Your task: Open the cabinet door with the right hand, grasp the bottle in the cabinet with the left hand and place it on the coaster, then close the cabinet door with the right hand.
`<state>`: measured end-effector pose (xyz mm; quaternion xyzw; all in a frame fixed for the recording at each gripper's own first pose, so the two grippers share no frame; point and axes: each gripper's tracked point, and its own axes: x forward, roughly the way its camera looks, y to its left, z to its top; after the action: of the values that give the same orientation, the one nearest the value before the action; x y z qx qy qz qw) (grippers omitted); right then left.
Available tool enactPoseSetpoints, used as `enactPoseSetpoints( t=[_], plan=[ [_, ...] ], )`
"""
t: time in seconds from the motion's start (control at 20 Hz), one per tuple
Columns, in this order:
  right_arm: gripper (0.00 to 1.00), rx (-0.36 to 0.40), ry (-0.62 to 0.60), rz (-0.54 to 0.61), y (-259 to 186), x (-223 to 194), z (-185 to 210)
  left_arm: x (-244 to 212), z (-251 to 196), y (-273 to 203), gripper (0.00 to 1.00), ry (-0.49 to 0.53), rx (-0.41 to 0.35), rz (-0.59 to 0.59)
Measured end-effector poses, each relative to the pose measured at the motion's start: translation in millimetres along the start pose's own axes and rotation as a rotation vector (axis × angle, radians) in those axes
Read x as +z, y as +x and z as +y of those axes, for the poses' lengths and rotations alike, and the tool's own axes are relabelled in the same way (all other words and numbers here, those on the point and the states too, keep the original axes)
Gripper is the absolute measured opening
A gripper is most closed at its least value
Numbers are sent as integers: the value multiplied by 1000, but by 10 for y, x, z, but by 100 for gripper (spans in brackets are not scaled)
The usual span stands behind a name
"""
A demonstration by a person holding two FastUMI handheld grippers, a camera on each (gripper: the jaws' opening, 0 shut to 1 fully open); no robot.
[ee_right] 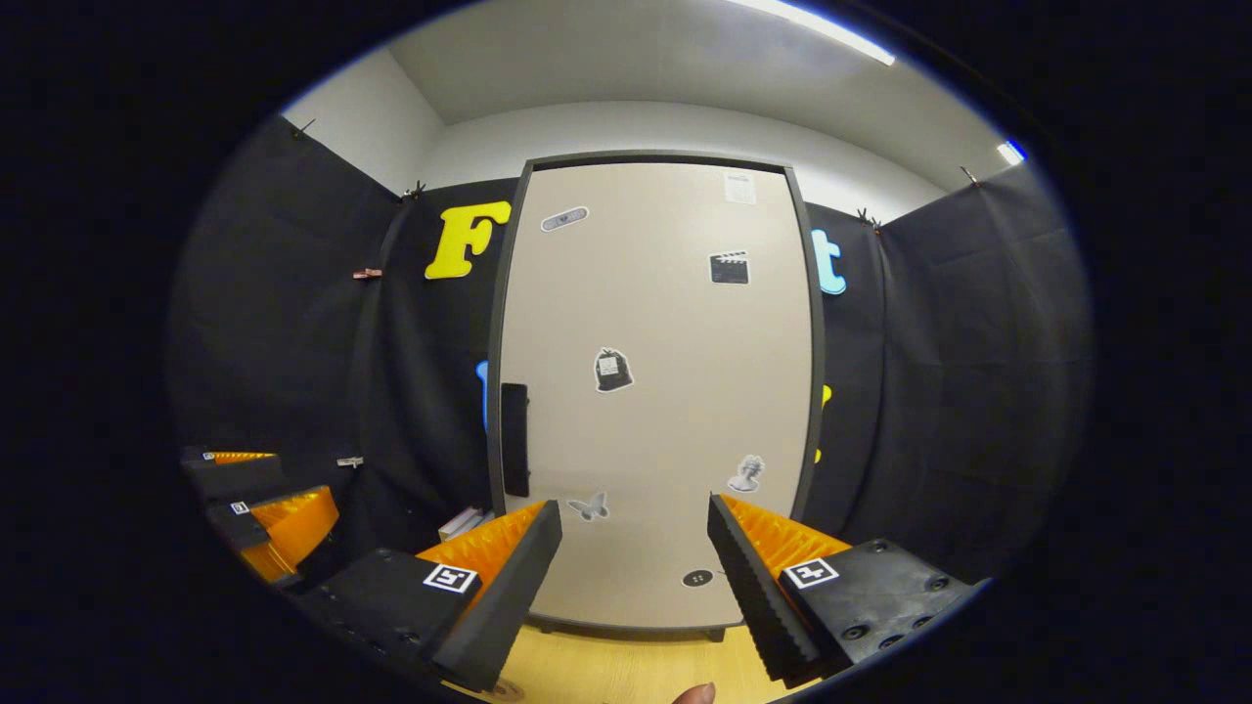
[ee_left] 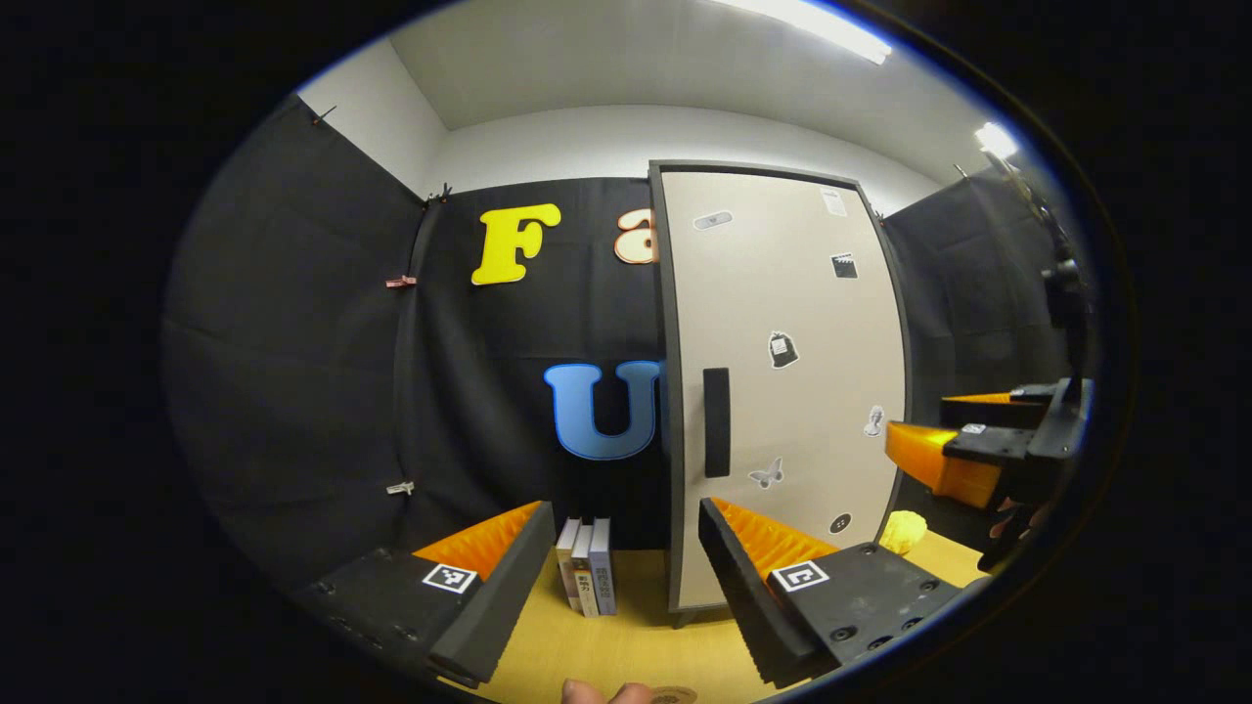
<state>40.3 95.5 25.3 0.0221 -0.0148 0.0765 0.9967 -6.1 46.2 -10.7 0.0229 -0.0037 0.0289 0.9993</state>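
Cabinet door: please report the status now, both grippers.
Both hand-held grippers open, left, right. Cabinet door shut, handle untouched. Books beside cabinet, nothing blocking.

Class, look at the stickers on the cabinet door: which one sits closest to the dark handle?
The butterfly sticker, just below and beside the handle. The bag sticker and clapperboard sticker sit farther across the door.

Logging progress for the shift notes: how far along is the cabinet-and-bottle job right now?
Nothing looks done: the cabinet door is shut, its handle untouched. In hand: the right gripper faces the door, jaws open and empty; the left gripper waits open. Left: opening, taking out the bottle, setting it on the coaster, closing.
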Motion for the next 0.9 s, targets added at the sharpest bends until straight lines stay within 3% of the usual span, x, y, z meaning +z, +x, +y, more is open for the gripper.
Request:
enactPoseSetpoints(
  t=[0.35,0.9],
  plan=[
    [97,67,58,-16,709,62,634,-120,298,66,94,-38,43,15],
    [97,42,115,33,1721,-313,1059,-377,763,70,94,-54,131,66]
  ],
)
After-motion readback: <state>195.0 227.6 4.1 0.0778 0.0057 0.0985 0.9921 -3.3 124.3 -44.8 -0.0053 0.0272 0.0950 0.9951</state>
